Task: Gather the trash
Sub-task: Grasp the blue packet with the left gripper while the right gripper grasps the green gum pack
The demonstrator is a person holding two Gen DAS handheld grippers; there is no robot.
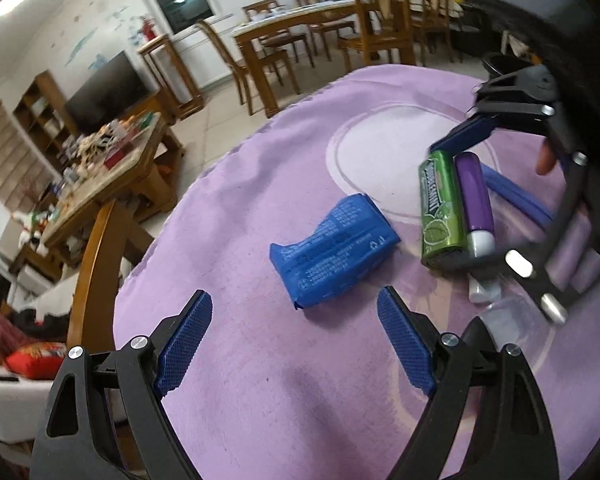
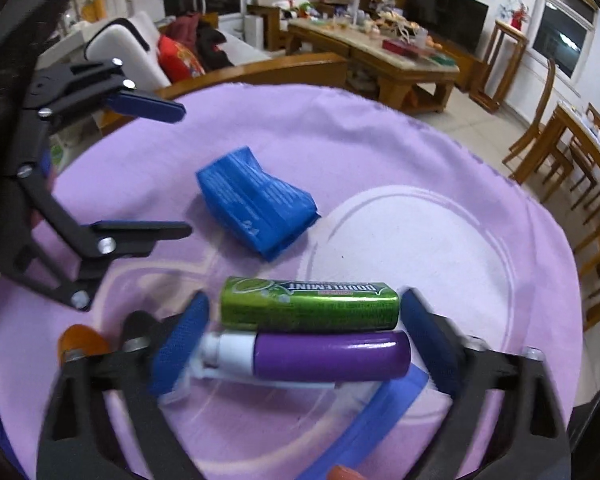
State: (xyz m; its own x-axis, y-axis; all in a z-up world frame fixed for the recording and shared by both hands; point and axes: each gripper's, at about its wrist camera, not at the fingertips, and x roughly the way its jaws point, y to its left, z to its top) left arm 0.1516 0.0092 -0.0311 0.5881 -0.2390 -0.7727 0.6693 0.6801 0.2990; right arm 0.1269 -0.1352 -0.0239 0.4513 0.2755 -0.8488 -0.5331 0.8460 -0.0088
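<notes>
Right hand-held gripper [image 2: 302, 344]: we see its blue ribbed pads spread wide, one past each end of the purple tube; neither pad clearly presses on it, so we read the jaws as open around it.
Left hand-held gripper [image 1: 294, 334]: we find its jaws open and empty above the cloth, the crumpled blue packet just ahead of the fingertips.
Purple plastic tube with a white cap [image 2: 312, 356]: lying flat on its side between the right pads, white cap towards the left pad; touching the green pack along its length.
Green rectangular Doublemint gum pack [image 2: 310, 304]: lying flat just beyond the tube, parallel to it.
Crumpled blue printed packet [image 1: 334, 246]: on the cloth, near the gum pack but apart from it.
Round worktop under a lilac cloth [image 1: 240, 392]: carries all three items; we see a pale ring-shaped mark in the cloth.
Beyond: wooden dining chairs [image 1: 376, 8]; a cluttered wooden coffee table [image 2: 380, 56]; a dark television screen [image 2: 446, 14].
</notes>
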